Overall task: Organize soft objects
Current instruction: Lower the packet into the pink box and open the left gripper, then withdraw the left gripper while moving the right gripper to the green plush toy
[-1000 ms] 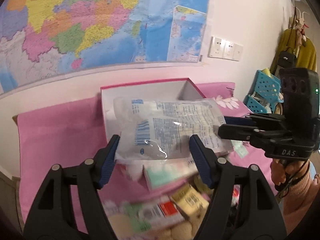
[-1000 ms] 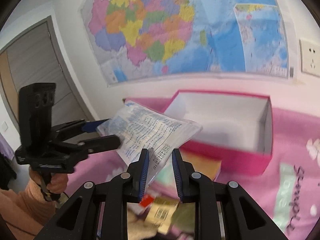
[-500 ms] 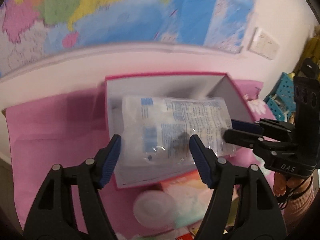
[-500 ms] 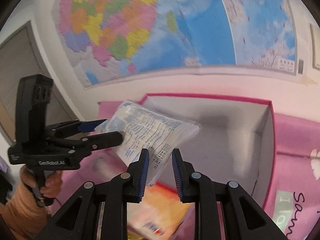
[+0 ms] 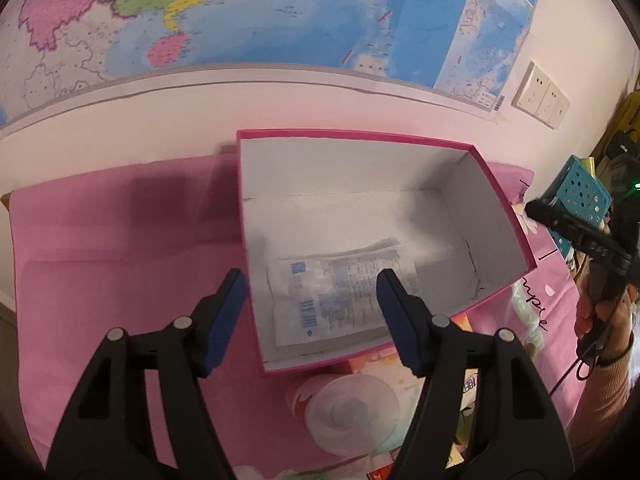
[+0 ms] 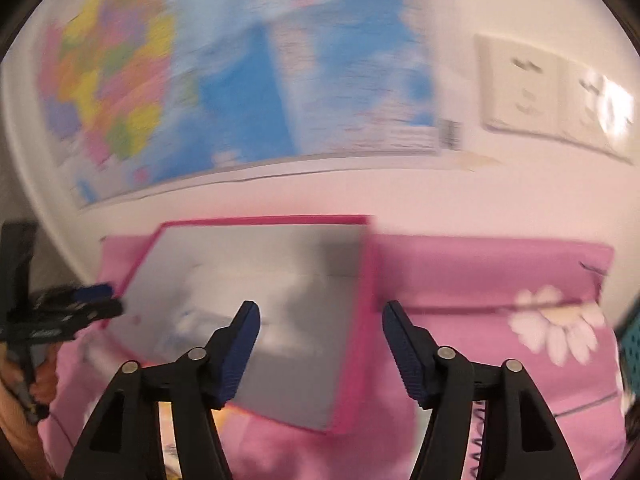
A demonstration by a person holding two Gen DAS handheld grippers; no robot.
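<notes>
A clear plastic packet with blue print [image 5: 340, 296] lies flat on the floor of the pink box [image 5: 360, 138], near its front wall. My left gripper [image 5: 312, 320] is open and empty, above the box's front edge and over the packet. My right gripper [image 6: 318, 354] is open and empty, above the right part of the same box [image 6: 362, 300]. The right wrist view is blurred by motion; the packet shows there only as a pale smear. The right gripper also shows at the right edge of the left wrist view [image 5: 576, 232].
The box stands on a pink cloth [image 5: 120, 260] against a wall with a map [image 5: 280, 12] and sockets [image 5: 542, 98]. A round clear lid [image 5: 352, 412] and other packets lie in front of the box. A teal perforated basket [image 5: 580, 192] stands at the right.
The right gripper has opened and let go of the packet, which now lies in the box. The right gripper has swung right and away. The left gripper has stayed open above the box.
</notes>
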